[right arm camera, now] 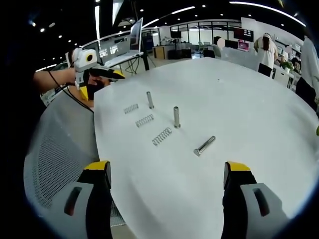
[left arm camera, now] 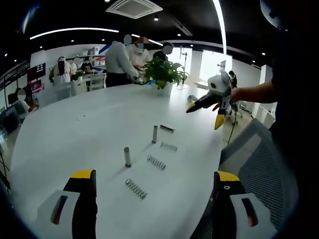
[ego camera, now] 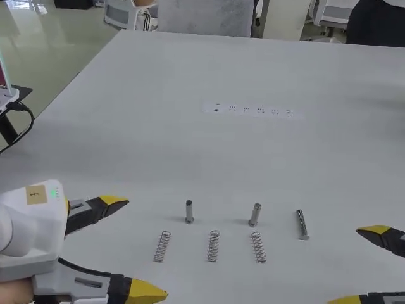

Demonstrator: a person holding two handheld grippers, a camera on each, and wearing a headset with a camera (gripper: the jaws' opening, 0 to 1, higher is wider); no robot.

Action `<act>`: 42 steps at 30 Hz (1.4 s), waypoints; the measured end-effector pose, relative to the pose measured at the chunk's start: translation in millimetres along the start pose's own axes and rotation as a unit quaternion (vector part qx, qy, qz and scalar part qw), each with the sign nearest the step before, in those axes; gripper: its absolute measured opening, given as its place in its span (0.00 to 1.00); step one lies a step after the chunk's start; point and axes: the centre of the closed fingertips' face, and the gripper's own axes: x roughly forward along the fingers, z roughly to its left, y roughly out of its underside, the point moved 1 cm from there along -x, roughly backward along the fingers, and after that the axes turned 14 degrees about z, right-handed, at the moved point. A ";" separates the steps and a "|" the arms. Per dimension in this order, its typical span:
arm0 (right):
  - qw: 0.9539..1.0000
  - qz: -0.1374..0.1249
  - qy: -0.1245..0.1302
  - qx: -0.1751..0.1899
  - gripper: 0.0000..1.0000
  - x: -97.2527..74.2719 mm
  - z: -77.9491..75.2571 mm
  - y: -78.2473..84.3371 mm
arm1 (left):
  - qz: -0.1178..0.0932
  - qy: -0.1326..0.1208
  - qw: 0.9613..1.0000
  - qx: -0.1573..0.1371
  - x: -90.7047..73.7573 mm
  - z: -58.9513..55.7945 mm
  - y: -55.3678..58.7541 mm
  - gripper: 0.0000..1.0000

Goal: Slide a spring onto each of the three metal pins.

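Observation:
Two metal pins point(ego camera: 188, 211) point(ego camera: 255, 215) stand upright on the white table point(ego camera: 253, 164), and a third pin point(ego camera: 302, 224) lies flat to their right. In front of them lie three springs point(ego camera: 162, 246) point(ego camera: 214, 246) point(ego camera: 258, 246), loose and side by side. My left gripper point(ego camera: 134, 247) hovers open at the near left, level with the springs, nothing between its yellow fingertips point(left arm camera: 82, 174). At the near right, beyond the lying pin point(right arm camera: 205, 146), my right gripper point(ego camera: 357, 266) is open and empty. The left gripper view has the nearest spring point(left arm camera: 135, 188) just ahead of its jaws.
A printed label strip point(ego camera: 253, 110) sits mid-table. A grey chair point(ego camera: 202, 16) stands at the far edge and a black cable point(ego camera: 19, 120) hangs off to the left. A mesh chair point(left arm camera: 264, 164) is beside the near edge. A potted plant point(left arm camera: 164, 72) and several people are beyond the table.

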 end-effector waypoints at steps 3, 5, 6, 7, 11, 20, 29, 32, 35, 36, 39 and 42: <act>1.000 -0.002 0.003 0.013 0.87 -0.6 -7.3 -5.4 | -0.005 -0.001 1.000 -0.003 -0.9 0.5 -2.1 0.93; 1.000 0.005 0.006 0.013 0.85 0.7 -10.7 -8.3 | -0.007 -0.004 1.000 -0.005 -1.1 0.9 -2.8 0.93; 1.000 0.009 0.008 0.010 0.85 1.5 -11.6 -8.6 | -0.006 -0.004 1.000 -0.005 -1.2 0.8 -2.8 0.93; 1.000 0.017 0.012 0.005 0.84 2.5 -13.5 -8.6 | -0.005 -0.004 1.000 -0.006 -1.2 0.6 -2.4 0.93; 1.000 0.023 0.012 0.010 0.76 5.0 -17.4 -11.6 | -0.003 -0.005 1.000 -0.007 -1.4 1.8 -0.5 0.92; 0.999 0.040 0.016 0.009 0.67 10.2 -26.0 -17.4 | -0.003 -0.003 1.000 -0.008 2.0 2.8 3.7 0.89; 0.999 0.048 0.009 0.011 0.65 16.5 -27.1 -17.3 | -0.011 0.004 1.000 -0.014 10.0 6.6 5.2 0.92; 0.998 0.056 0.011 0.013 0.63 19.3 -31.3 -16.2 | -0.012 0.008 1.000 -0.014 11.0 4.6 5.2 0.94; 0.997 0.069 0.011 0.021 0.60 22.0 -36.6 -16.3 | -0.009 0.006 1.000 -0.014 10.7 4.9 7.1 0.98; 0.997 0.071 0.012 0.020 0.60 22.5 -38.2 -17.0 | -0.010 0.006 1.000 -0.013 10.5 4.9 7.1 0.98; 0.997 0.074 0.016 0.022 0.57 23.7 -43.2 -19.7 | -0.015 0.008 1.000 -0.012 9.1 4.1 7.7 0.98; 0.996 0.080 0.016 0.023 0.55 26.3 -45.8 -22.6 | -0.011 0.005 1.000 -0.013 9.2 5.6 11.4 0.98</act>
